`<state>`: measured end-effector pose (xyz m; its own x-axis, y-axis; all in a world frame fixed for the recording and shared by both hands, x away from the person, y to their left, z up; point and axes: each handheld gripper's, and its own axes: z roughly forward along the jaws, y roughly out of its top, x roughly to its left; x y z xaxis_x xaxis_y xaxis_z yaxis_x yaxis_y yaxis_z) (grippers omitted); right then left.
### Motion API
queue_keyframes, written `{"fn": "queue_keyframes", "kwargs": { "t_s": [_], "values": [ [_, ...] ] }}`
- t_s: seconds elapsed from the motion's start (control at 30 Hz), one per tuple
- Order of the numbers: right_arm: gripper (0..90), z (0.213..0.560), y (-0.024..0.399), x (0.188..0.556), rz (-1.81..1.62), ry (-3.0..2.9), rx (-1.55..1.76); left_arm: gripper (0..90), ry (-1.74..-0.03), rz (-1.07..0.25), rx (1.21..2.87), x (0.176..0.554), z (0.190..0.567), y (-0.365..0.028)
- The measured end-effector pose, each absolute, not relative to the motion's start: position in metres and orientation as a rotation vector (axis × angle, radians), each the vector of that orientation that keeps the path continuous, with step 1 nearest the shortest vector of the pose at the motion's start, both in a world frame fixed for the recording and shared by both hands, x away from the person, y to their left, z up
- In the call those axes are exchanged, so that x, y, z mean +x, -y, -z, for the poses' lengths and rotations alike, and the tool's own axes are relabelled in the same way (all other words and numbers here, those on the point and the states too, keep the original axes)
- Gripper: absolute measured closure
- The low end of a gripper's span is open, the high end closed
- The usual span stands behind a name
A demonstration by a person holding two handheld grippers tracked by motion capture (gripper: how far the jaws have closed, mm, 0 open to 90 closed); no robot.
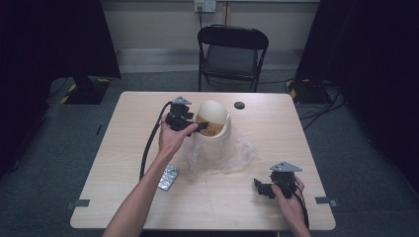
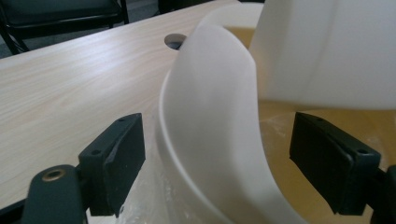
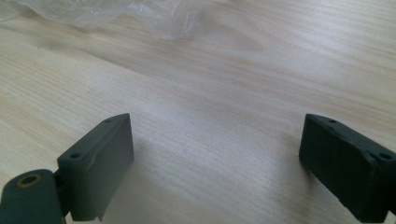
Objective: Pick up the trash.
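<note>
A cream-white round tub (image 1: 212, 121) with a yellowish band stands at the middle of the table on a crumpled clear plastic bag (image 1: 232, 153). My left gripper (image 1: 200, 127) reaches it from the left. In the left gripper view the tub's curved white wall (image 2: 210, 116) runs between the jaws of the left gripper (image 2: 217, 154). One pad is outside and one over the yellowish inside, with gaps on both sides, so it is open. A white lid-like panel (image 2: 327, 51) rises above. My right gripper (image 1: 259, 188) rests open at the front right, over bare wood (image 3: 217, 158).
A silver blister pack (image 1: 168, 177) lies front left of the bag, beside the left forearm. A small black round cap (image 1: 239, 105) sits near the table's far edge. A black folding chair (image 1: 232, 49) stands beyond the table (image 1: 128, 148). The bag's edge (image 3: 140, 14) lies ahead of the right gripper.
</note>
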<state>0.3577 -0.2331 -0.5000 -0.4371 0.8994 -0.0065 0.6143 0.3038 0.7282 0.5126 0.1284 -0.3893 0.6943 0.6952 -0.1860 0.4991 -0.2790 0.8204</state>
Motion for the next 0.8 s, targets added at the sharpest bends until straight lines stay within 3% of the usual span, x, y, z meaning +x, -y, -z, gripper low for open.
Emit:
{"fn": "queue_keyframes", "kwargs": {
  "t_s": [0.3,0.47,0.53,0.8],
  "values": [
    [9.3,0.500,0.233,0.358,-0.929,-2.162,1.349,17.5,-0.916,-0.191,1.875,0.497,0.382,-0.147],
    [9.3,0.500,0.233,0.358,-0.930,-2.162,1.350,17.5,-0.913,-0.247,1.926,0.484,0.379,-0.159],
    [9.0,0.500,0.233,0.358,-0.928,-2.166,1.349,22.1,-0.913,-0.232,1.916,0.478,0.379,-0.167],
    [8.8,0.500,0.233,0.359,-0.930,-2.167,1.342,20.0,-0.938,-0.280,1.920,0.453,0.386,-0.194]
  ]
}}
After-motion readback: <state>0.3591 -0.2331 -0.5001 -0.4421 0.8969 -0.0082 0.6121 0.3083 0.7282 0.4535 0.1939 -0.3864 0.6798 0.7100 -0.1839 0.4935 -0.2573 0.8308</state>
